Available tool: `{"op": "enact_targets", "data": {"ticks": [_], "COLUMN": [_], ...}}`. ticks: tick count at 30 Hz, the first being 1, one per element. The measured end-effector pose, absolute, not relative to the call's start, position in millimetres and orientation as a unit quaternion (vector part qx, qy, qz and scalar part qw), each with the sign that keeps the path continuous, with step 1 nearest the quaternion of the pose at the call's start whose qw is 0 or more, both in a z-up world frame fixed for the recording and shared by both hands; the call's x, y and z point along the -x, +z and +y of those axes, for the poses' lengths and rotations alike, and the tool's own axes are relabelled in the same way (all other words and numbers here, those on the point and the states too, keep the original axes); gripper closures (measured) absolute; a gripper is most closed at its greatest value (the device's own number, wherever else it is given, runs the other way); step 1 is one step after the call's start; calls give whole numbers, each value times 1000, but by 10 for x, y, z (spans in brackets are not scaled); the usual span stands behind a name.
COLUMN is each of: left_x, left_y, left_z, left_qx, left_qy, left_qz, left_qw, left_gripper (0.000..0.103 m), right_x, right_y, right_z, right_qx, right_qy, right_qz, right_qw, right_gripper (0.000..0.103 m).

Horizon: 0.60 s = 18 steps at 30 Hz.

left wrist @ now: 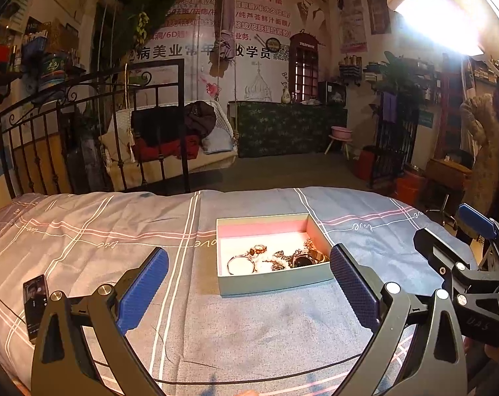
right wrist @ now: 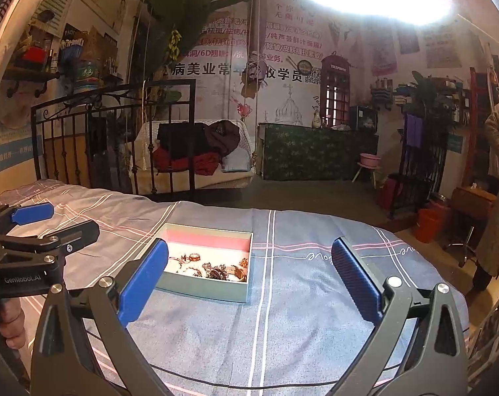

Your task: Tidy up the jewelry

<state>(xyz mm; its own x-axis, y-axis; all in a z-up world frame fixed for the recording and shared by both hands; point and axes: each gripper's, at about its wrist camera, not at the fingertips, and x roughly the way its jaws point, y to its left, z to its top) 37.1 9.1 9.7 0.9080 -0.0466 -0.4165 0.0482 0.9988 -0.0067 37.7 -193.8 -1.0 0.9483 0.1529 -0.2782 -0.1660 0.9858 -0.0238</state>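
Jewelry (left wrist: 275,257) lies heaped inside an open box (left wrist: 275,282) on a bedspread (left wrist: 249,330); the left tongs (left wrist: 249,283) and right tongs (right wrist: 249,280) hover spread and empty, apparently poised to reach in.

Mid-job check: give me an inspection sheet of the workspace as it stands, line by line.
Surface: bed with a grey-blue plaid sheet, lightly wrinkled.
Job's things: open box on the sheet, holding a tangle of jewelry; a bangle lies at its left side.
Clutter: phone with lit screen, left on the sheet.
Grippers: left claw open, empty, short of the box; right claw open, empty, box toward its left finger.
Cables: thin black cable across the near sheet.
Surroundings: iron bed rail, postered wall, bright lamp.
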Motion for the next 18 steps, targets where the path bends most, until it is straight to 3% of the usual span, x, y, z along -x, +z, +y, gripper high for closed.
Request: {"op": "enact_targets", "data": {"ticks": [18], "left_x": [-447], "left_y": [18], "left_z": [27], "left_qx": [0], "left_qy": [-23], "left_qz": [240], "left_qw": [970], "left_gripper": [6], "right_x": [-389], "right_y": [-49], "right_z": [-1920], "right_qx": [29], "right_qy": [86], "right_qz": [145], "right_qw": [985], "right_gripper": [5]}}
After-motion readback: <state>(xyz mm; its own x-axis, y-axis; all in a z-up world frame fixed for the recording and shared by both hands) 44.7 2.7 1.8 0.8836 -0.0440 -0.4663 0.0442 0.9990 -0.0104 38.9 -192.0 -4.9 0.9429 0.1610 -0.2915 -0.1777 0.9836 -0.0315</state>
